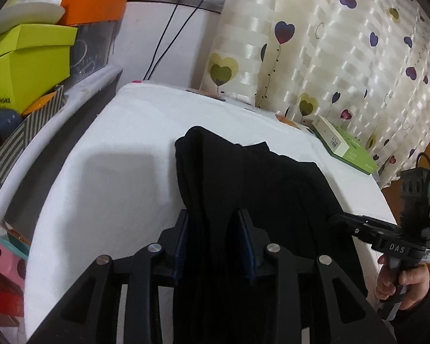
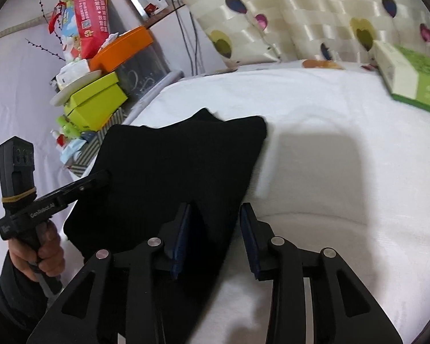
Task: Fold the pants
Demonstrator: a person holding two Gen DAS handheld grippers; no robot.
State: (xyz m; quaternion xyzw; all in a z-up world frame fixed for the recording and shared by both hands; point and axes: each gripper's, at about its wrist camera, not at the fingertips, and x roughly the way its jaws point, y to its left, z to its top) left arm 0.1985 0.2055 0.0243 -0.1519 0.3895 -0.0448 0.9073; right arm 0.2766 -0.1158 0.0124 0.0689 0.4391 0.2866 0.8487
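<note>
Black pants (image 2: 175, 166), bunched; uneven far edge; white cloth (image 2: 329, 172) beneath

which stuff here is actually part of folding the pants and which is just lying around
In use: black pants, left claw, right claw, white table cover.

Lying about: green book, lime box, orange box, heart curtain.

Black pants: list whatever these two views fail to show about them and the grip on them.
- Near end of the black pants: left wrist view, hidden behind the left gripper and cut by the bottom edge.
- Fold layers: both views, the dark cloth shows no detail.
- Right gripper grip: right wrist view, fingers apart, contact unclear.
- Green box lettering: blurred.
</note>
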